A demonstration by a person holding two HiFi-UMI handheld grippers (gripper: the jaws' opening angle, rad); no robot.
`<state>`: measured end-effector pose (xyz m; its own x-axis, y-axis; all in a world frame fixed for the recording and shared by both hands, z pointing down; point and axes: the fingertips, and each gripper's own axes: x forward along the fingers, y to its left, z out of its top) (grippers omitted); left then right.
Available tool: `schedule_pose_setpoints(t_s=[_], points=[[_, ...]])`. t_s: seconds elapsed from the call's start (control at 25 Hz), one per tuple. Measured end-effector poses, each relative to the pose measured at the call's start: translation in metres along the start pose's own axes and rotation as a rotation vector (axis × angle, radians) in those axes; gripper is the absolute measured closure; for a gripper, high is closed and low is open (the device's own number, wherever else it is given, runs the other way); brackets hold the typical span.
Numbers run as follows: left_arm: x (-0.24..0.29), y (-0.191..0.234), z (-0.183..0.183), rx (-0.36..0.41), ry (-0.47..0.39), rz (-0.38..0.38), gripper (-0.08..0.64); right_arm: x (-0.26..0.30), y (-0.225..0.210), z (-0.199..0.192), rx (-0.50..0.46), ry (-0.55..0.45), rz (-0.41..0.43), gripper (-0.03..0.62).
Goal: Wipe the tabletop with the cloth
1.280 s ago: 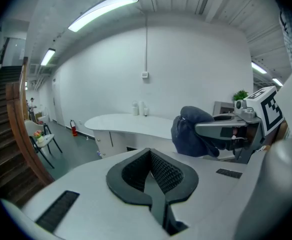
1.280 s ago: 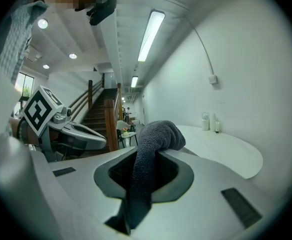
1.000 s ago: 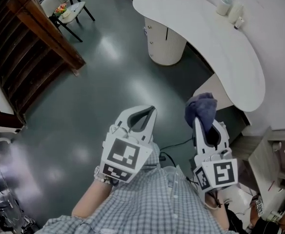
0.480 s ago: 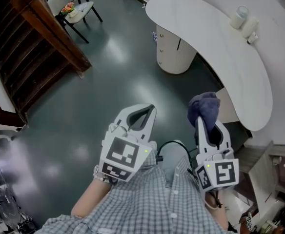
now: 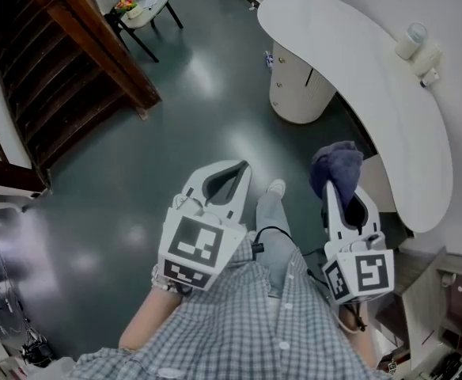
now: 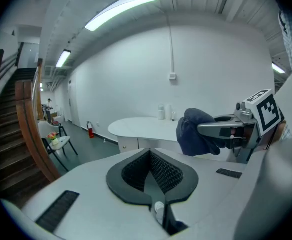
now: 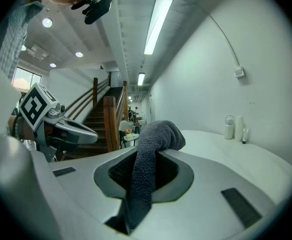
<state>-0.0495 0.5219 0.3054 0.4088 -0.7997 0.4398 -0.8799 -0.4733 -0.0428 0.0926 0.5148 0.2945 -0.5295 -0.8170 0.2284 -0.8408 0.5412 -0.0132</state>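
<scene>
A dark blue-grey cloth (image 5: 338, 169) is bunched at the tip of my right gripper (image 5: 343, 190), which is shut on it; in the right gripper view the cloth (image 7: 148, 164) hangs down between the jaws. My left gripper (image 5: 229, 174) is shut with nothing in it, its tips (image 6: 151, 156) meeting. Both grippers are held in the air over the floor, short of the curved white tabletop (image 5: 373, 93). From the left gripper view, the cloth (image 6: 193, 133) and the right gripper (image 6: 226, 131) sit in front of the tabletop (image 6: 146, 128).
White containers (image 5: 418, 42) stand at the tabletop's far edge by the wall. A round white pedestal (image 5: 298, 81) holds the tabletop up. A wooden staircase (image 5: 65, 62) rises at the left, with a small chair (image 5: 140, 10) beyond. My checked shirt (image 5: 247, 323) and a shoe (image 5: 276, 188) show below.
The view has shifted forward toward the table; the tabletop sits further right and lower in frame. A leg and shoe now show between the grippers. Both grippers keep their pose.
</scene>
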Motion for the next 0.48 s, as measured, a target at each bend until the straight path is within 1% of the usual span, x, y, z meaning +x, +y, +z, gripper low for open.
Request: schedule_pose_setpoints(t_s=[0.24, 0.48], points=[[0.023, 0.023, 0.004, -0.001, 0.022, 0.008, 0.555, 0.045, -0.008, 0.007, 0.010, -0.007, 0.030, 0.539], [0.072, 0.043, 0.029, 0.001, 0.020, -0.005, 0.555, 0.085, -0.043, 0.014, 0.026, -0.003, 0.015, 0.538]])
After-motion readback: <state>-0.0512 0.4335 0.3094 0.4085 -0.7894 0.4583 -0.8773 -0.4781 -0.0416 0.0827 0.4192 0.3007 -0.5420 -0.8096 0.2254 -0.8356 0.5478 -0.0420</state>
